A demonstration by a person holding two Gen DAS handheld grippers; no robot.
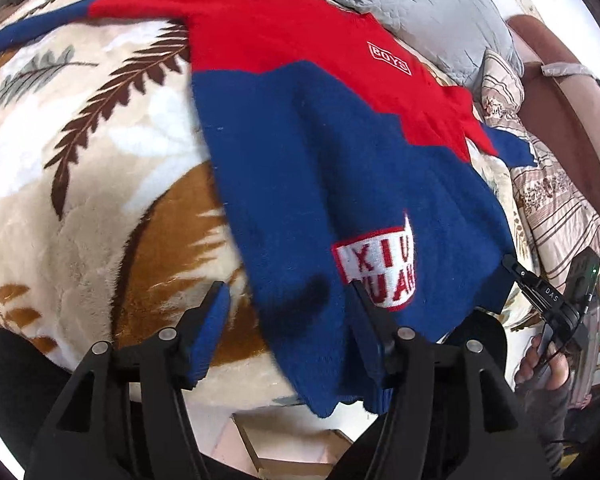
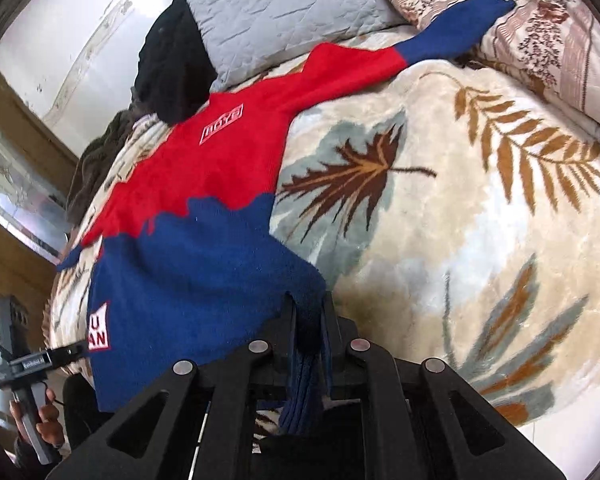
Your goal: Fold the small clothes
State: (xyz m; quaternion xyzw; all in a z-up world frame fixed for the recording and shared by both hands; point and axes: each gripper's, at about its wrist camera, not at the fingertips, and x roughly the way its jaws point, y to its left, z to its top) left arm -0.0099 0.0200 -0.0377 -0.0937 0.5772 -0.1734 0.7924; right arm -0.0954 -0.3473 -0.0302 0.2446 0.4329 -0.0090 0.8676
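Observation:
A small red and blue sweater (image 1: pixel 320 152) lies spread on a leaf-patterned blanket, sleeves out to both sides; it also shows in the right wrist view (image 2: pixel 204 248). My left gripper (image 1: pixel 292 304) is open at the sweater's bottom hem, its jaws wide apart, the right finger (image 1: pixel 364 320) over the blue cloth near a white and red patch (image 1: pixel 376 268). My right gripper (image 2: pixel 308 312) is shut on the sweater's other bottom corner, and the hem hangs down between its fingers. The right gripper also shows in the left wrist view (image 1: pixel 540 288).
The fleece blanket (image 1: pixel 80 200) covers the bed. A grey quilted pillow (image 2: pixel 276 12) and a patterned pillow (image 2: pixel 548 28) lie at the head, with a black garment (image 2: pixel 172 68) beside them. The bed's near edge is just under the grippers.

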